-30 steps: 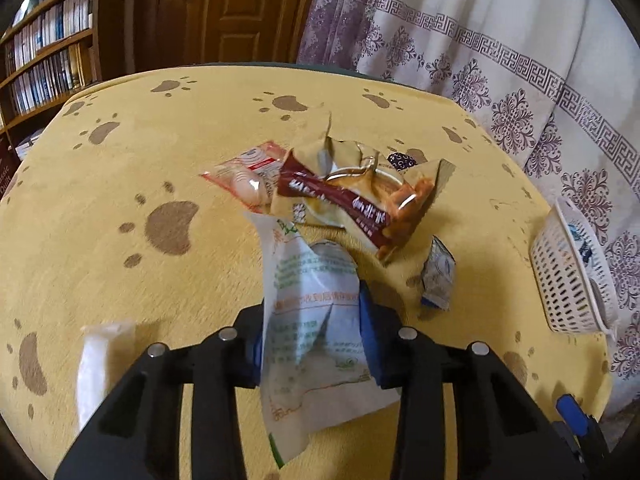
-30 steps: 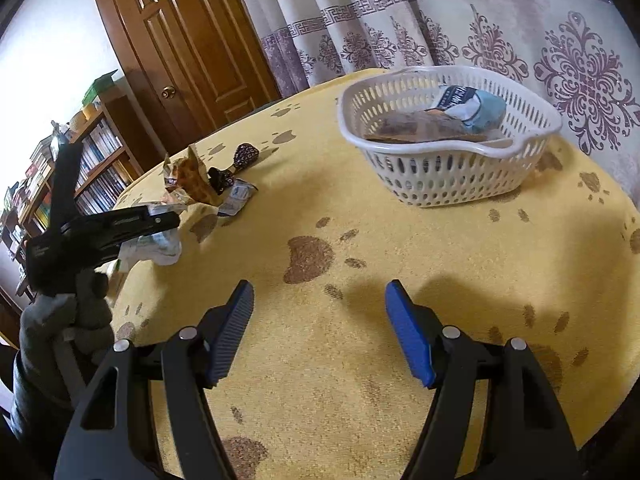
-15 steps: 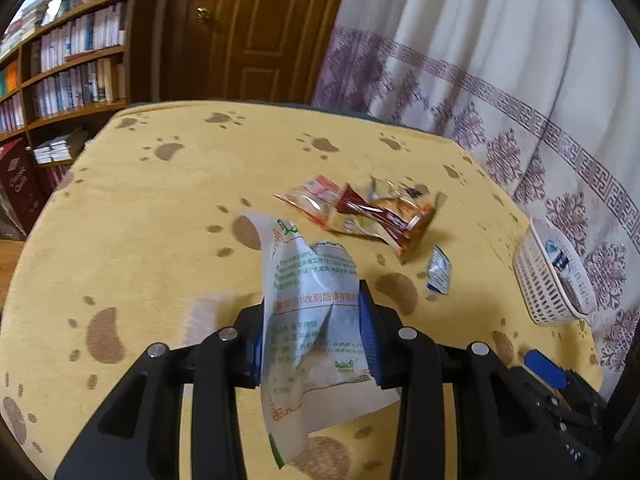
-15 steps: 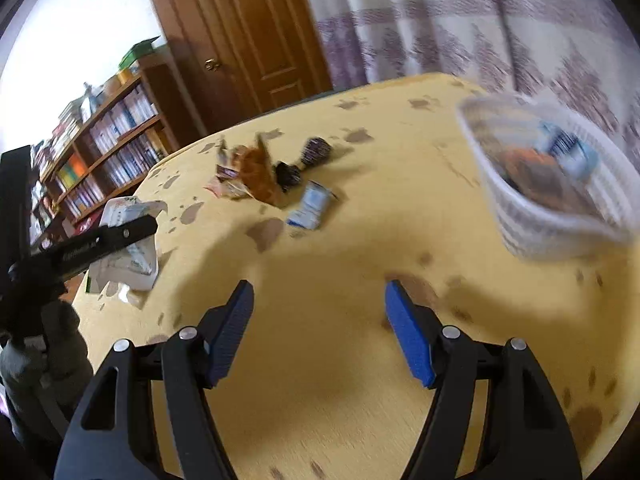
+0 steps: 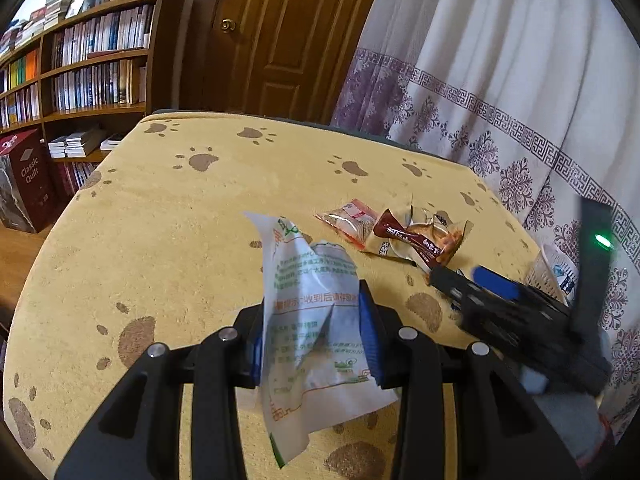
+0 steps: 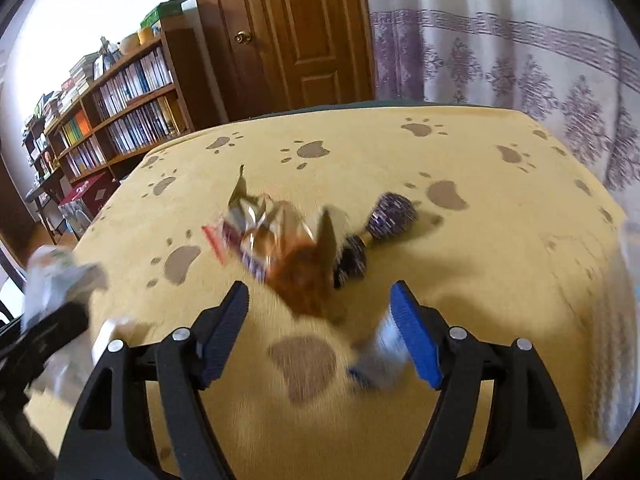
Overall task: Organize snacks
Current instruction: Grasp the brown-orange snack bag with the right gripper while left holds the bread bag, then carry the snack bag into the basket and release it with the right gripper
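My left gripper point(image 5: 314, 336) is shut on a crumpled white snack bag with green and orange print point(image 5: 310, 304), held above the yellow paw-print table. Beyond it lie a pink-red packet point(image 5: 350, 220) and a brown and gold snack bag point(image 5: 420, 238). My right gripper point(image 6: 320, 328) hangs over the table just short of that brown and gold bag point(image 6: 280, 244), its jaws opening with nothing between them. A small white and blue packet point(image 6: 380, 348) lies by its right finger. Two dark purple wrapped sweets point(image 6: 390, 214) sit behind the pile. The right gripper point(image 5: 480, 286) also shows in the left wrist view.
A white slotted basket point(image 5: 554, 268) holding a packet peeks out behind the right gripper at the table's right side. A bookshelf point(image 5: 80, 64), a wooden door point(image 5: 280, 36) and patterned curtains point(image 5: 500, 80) surround the table. A dark red box point(image 5: 28, 180) stands on the floor at left.
My right gripper swung left, away from the basket, to the snack pile and widened a little. My left gripper drew back and rose slightly with the white bag.
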A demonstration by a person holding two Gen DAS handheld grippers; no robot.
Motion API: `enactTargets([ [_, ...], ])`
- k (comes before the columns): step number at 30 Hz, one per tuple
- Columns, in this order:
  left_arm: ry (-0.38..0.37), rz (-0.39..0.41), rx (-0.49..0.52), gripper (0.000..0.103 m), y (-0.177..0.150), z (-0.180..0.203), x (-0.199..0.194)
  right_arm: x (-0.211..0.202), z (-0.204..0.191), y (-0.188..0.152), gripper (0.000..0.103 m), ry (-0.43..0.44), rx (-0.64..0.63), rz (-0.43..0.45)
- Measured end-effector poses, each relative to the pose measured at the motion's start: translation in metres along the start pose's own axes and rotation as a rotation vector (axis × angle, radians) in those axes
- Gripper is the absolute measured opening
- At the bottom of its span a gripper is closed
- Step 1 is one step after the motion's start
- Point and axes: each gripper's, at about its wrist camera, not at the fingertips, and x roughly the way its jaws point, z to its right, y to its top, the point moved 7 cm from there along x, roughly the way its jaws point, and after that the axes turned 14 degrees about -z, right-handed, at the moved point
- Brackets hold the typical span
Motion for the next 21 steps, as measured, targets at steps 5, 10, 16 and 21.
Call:
enactTargets([
  [5,-0.005,0.000,-0.010,0.038,-0.001,-0.003,0.001,0.024,-0.005,0.021,0.071,-0.002,-0.019,-0.014],
  [10,-0.001,-0.010,-0.030,0.038,-0.002,-0.007,0.005,0.027,-0.009,0.026,0.045,0.005,-0.033,-0.013],
  [16,0.008,-0.017,-0.029,0.038,-0.004,-0.006,0.008,0.005,-0.009,0.018,0.038,0.031,-0.018,0.012],
  [21,0.010,-0.005,-0.021,0.038,-0.004,-0.005,0.005,-0.020,-0.007,0.007,0.037,0.054,0.001,0.043],
])
